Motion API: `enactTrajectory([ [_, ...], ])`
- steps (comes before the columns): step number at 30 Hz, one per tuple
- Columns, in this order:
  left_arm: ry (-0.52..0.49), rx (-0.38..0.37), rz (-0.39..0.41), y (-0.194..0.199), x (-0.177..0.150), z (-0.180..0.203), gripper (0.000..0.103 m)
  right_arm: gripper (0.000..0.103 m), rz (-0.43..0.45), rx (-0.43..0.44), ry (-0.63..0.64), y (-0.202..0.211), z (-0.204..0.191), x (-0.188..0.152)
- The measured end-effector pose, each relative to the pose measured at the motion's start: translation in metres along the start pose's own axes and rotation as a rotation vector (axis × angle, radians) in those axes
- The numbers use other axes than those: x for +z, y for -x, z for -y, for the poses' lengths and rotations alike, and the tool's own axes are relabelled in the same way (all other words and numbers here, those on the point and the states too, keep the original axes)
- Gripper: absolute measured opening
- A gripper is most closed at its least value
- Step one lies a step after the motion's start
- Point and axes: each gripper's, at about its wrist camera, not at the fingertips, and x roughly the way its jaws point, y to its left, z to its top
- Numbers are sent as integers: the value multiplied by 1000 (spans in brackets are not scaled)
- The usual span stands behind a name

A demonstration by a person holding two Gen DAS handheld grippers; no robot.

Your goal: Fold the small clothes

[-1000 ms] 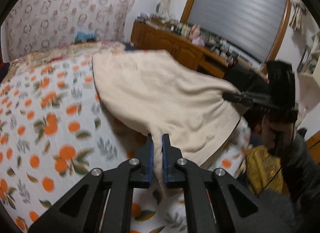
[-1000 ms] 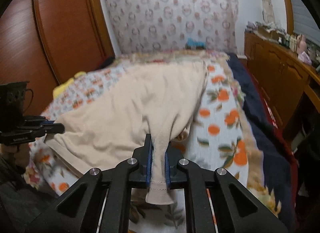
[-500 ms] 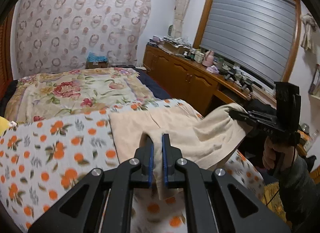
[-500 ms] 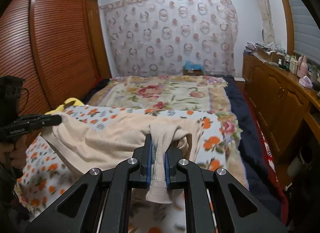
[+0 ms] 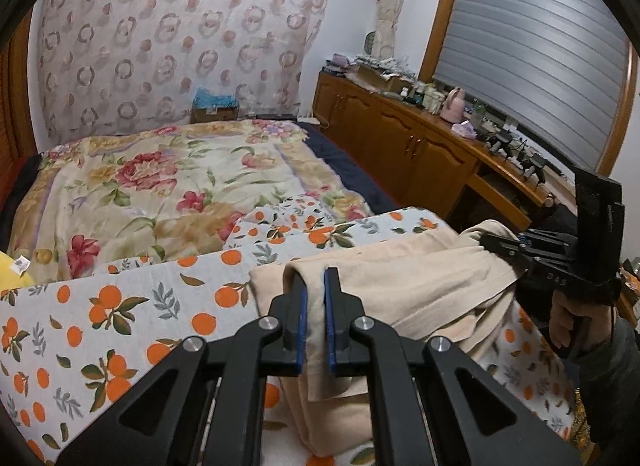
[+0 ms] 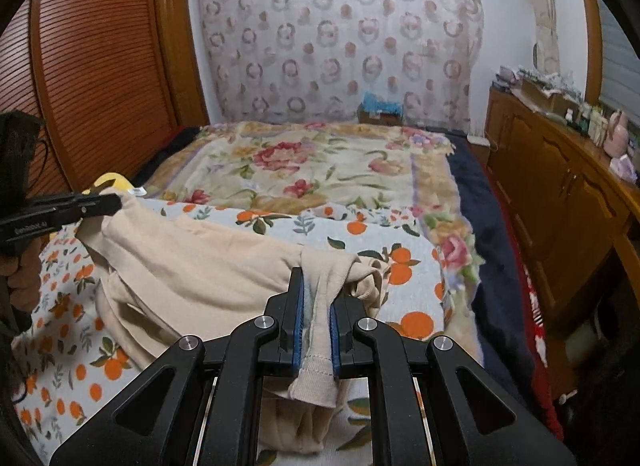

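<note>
Since the earlier frame, both hand-held grippers have drawn the beige garment (image 5: 404,282) back toward the near edge of the bed (image 6: 312,169), folding it over itself. Floral blanket (image 5: 160,185) lies beyond; wooden cabinets (image 5: 404,145) stand alongside. Left hand-held gripper (image 5: 315,322) and right hand-held gripper (image 6: 316,330) each clamp one garment corner on the orange-print sheet (image 5: 80,330).

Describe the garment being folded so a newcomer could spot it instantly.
On the bed, find the orange-print sheet at the near end. The beige garment lies across it, pinched by the left gripper and the right gripper. It is the only plain, unpatterned cloth there.
</note>
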Motion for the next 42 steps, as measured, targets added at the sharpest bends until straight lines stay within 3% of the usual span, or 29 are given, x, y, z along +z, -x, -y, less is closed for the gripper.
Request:
enactTrajectory([
  [5,-3,19,-46,-21,-7,-4,5,9,-20,11,-28,-11,7,-3],
  [9,-32,26,-37,-22,-9,-2,5,13,-18,23,-25,-11,7,-3],
  [12,-35,15,-14,-13,-5,-4,9,23,-7,3,17,-5,3,2],
  [15,-53,17,9,-3,0,-5,28,46,24,-22,22,10,4,5],
  [18,-75,2,-9,5,-2,-7,36,49,35,-43,30,24,7,4],
  [22,-93,-14,-78,7,-20,-11,41,49,10,-15,60,37,4,-10],
  [27,-113,22,-160,5,-50,-13,41,50,-58,-6,108,26,-6,-28],
  [36,-109,26,-222,-10,-62,-12,41,49,-100,15,160,-22,-6,-11],
  [42,-128,39,-206,-34,-40,-6,41,16,-50,61,109,-32,14,9],
])
